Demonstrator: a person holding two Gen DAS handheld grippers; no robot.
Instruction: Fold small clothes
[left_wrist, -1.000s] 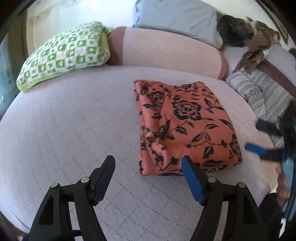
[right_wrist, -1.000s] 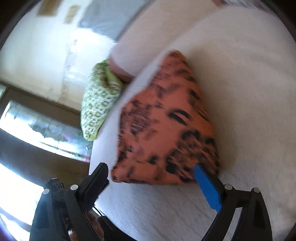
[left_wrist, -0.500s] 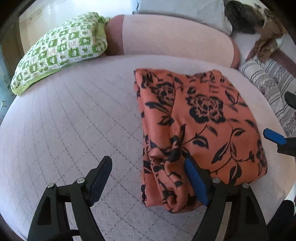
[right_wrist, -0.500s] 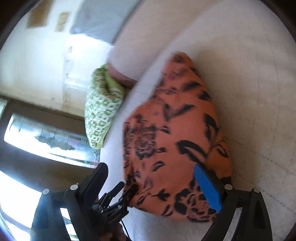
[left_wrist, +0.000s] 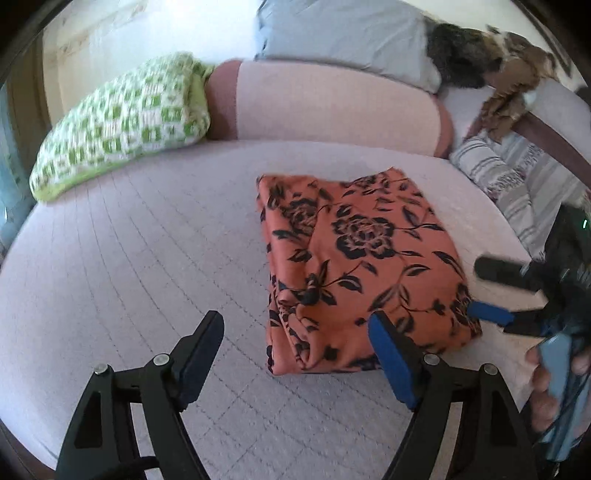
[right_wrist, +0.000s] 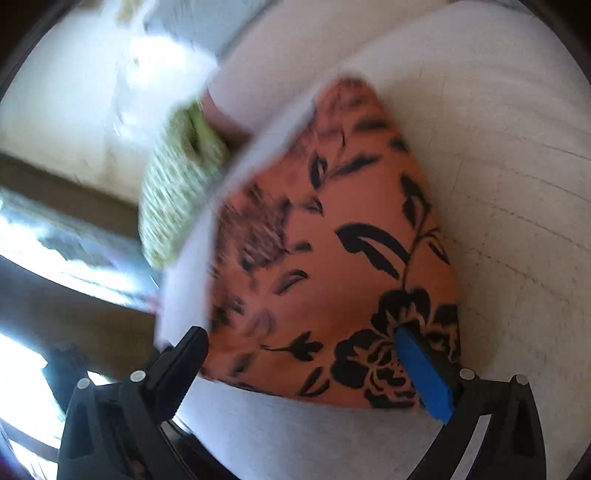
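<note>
A folded orange garment with black flowers (left_wrist: 362, 262) lies on the pale quilted bed (left_wrist: 129, 266). It also fills the right wrist view (right_wrist: 332, 258). My left gripper (left_wrist: 295, 339) is open and empty, just in front of the garment's near left corner. My right gripper (right_wrist: 303, 354) is open and empty at the garment's right edge; it also shows in the left wrist view (left_wrist: 495, 291), with a hand behind it.
A green-and-white checked pillow (left_wrist: 122, 122) and a pink bolster (left_wrist: 332, 107) lie at the head of the bed. A grey pillow (left_wrist: 343, 33), brown cloth (left_wrist: 513, 70) and striped fabric (left_wrist: 517, 184) sit at the back right. The bed's edge runs close below both grippers.
My left gripper has pulled back from the garment, which now sits farther away. My right gripper has shifted along the garment's right edge. Both stay open.
</note>
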